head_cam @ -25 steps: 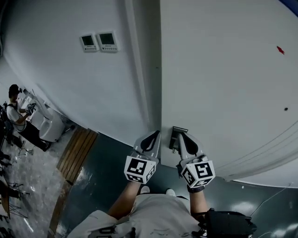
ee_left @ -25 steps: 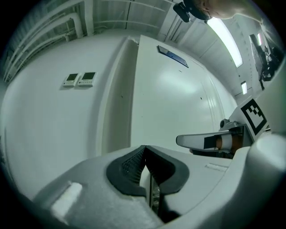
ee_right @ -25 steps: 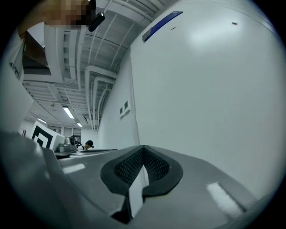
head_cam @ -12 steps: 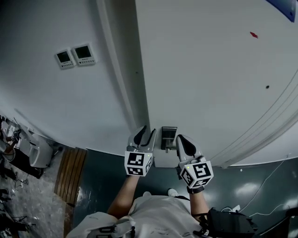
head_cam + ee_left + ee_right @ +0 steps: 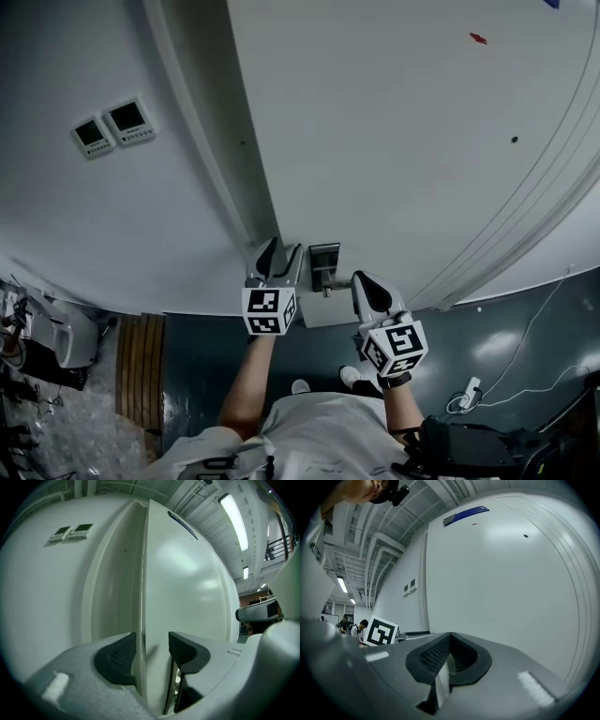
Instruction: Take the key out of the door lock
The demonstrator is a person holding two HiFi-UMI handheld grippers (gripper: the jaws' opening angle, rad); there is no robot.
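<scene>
The white door point(image 5: 403, 141) carries a dark lock plate point(image 5: 323, 261) with a small handle point(image 5: 326, 284) near its edge; I cannot make out a key. My left gripper point(image 5: 273, 255) is just left of the lock at the door's edge. Its jaws have just been opening, and in the left gripper view point(image 5: 152, 651) they stand apart with the door's edge point(image 5: 143, 573) in line between them and nothing pressed. My right gripper point(image 5: 366, 289) hangs just right of the handle, shut point(image 5: 449, 656), with nothing visible between its pads.
Two wall control panels point(image 5: 112, 127) hang left of the door frame. A wooden board point(image 5: 150, 375) and a plug with cable point(image 5: 466, 398) lie on the dark floor. A blue sign point(image 5: 466, 513) sits above the door. People stand far off point(image 5: 358, 630).
The left gripper's jaws have spread from shut to wide open. Both grippers have shifted along the door near the lock, and the head view has swung so the door fills more of it.
</scene>
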